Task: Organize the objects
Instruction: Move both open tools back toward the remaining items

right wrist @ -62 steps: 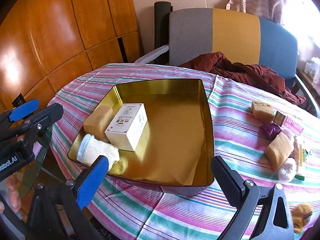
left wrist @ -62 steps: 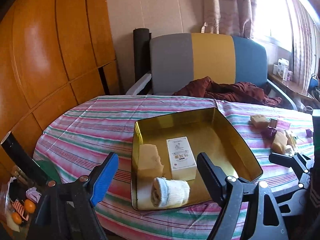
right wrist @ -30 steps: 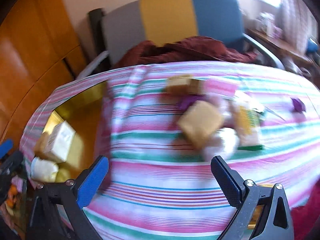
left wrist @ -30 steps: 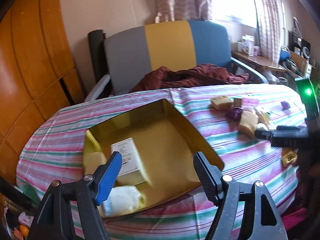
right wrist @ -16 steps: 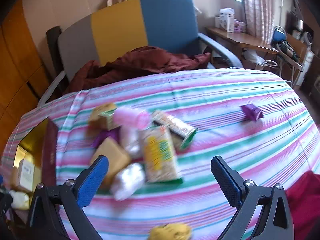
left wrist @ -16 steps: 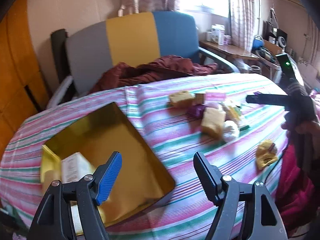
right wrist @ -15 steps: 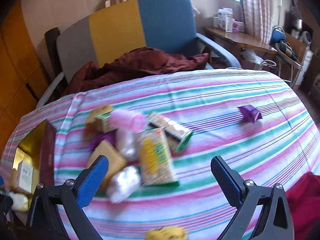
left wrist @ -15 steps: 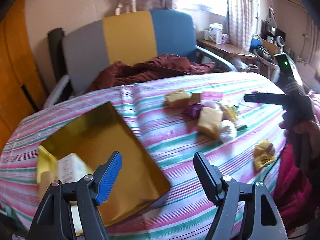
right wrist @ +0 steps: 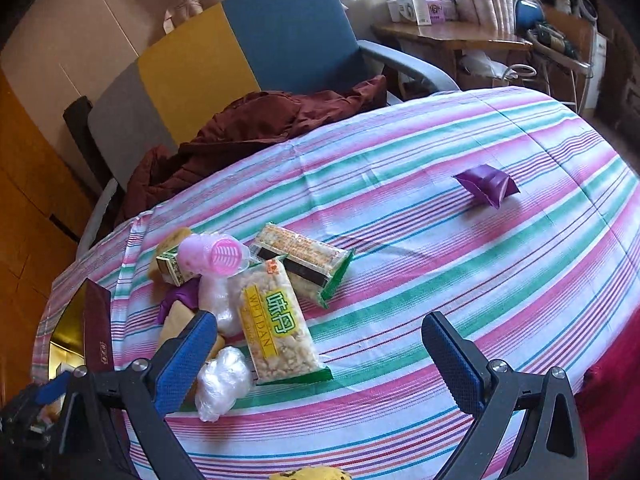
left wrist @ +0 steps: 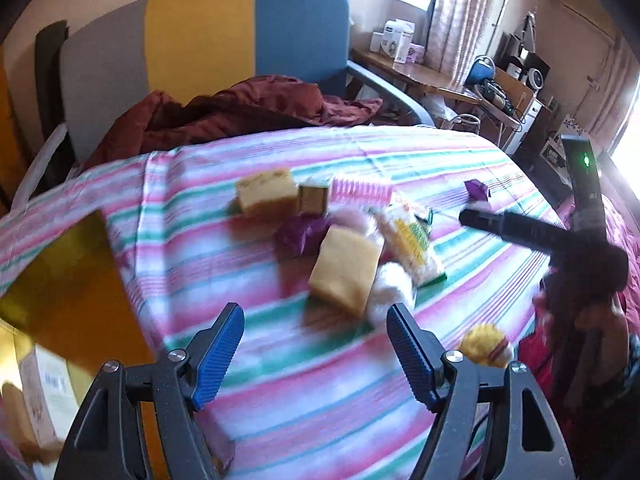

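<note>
A pile of small items lies on the striped tablecloth: a yellow-labelled snack pack (right wrist: pixel 276 328), a second snack pack (right wrist: pixel 306 258), a pink roller (right wrist: pixel 212 254), tan sponge blocks (left wrist: pixel 346 270) and plastic-wrapped bundles (right wrist: pixel 222 382). A purple packet (right wrist: pixel 486 185) lies apart at the right. The gold tin (left wrist: pixel 68 292) is at the left. My left gripper (left wrist: pixel 316 354) is open and empty above the cloth, just short of the pile. My right gripper (right wrist: pixel 320 356) is open and empty over the yellow-labelled pack; it also shows in the left wrist view (left wrist: pixel 516 230).
A yellow knitted item (left wrist: pixel 484 346) lies near the table's front edge. A chair (right wrist: pixel 240 52) with a dark red jacket (right wrist: pixel 256 128) stands behind the table. A cluttered side desk (right wrist: pixel 452 38) is at the back right.
Both grippers have swung right, away from the gold tin, toward the pile of items. The pile now sits closer in both views. Both stay open and empty.
</note>
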A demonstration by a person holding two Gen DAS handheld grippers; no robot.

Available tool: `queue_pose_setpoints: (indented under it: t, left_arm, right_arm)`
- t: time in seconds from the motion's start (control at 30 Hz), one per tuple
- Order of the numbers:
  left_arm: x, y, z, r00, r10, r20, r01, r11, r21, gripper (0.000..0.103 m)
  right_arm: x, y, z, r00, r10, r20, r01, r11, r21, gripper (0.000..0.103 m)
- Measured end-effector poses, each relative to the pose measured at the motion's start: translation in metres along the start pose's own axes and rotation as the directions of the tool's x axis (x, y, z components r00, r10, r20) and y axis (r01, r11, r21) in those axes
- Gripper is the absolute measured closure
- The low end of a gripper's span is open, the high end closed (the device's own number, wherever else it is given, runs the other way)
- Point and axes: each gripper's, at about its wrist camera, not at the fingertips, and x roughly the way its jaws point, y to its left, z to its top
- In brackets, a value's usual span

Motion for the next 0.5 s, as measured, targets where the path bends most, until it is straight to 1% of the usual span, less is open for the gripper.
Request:
queue_pose_setpoints:
  t: [0.1,0.2,0.27,0.3,0.33,0.4,0.5]
  left_arm:
    - [0.008,-0.008,0.022,0.999,-0.035,0.008,0.035,0.999,0.024,0.032]
    - [0.013,-0.027,0.041,0.998,-0.025,0.057,0.016,0.989,0.147,0.032]
    - [0.025,-0.041,0.053,0.999,-0.025,0.043,0.013,0.968,0.250,0.032]
    - [0.032,-0.046,0.059,0.999,-0.016,0.029,0.007,0.962,0.274,0.032]
    - [0.040,-0.050,0.065,1.000,-0.008,0.014,0.004,0.960,0.281,0.032]
    - [0.053,-0.054,0.075,1.000,-0.020,-0.009,0.021,0.960,0.279,0.032]
    - [0.076,-0.057,0.088,0.998,-0.031,-0.047,0.042,0.966,0.257,0.032]
  right_arm:
    - [-0.001,-0.008,0.002,1.000,0.002,-0.008,-0.001,0.999,0.037,0.000]
    - [-0.005,-0.016,0.003,1.000,0.012,-0.002,-0.012,0.997,0.073,0.000]
    - [-0.007,-0.019,0.004,1.000,0.021,0.000,-0.021,0.996,0.090,0.000]
    - [-0.007,-0.020,0.004,1.000,0.027,-0.001,-0.026,0.995,0.097,0.000]
    - [-0.007,-0.021,0.005,1.000,0.031,-0.003,-0.031,0.994,0.101,0.000]
    - [-0.007,-0.021,0.005,0.999,0.039,-0.008,-0.038,0.994,0.104,0.000]
    - [-0.007,-0.021,0.006,0.999,0.049,-0.014,-0.047,0.993,0.106,0.000]
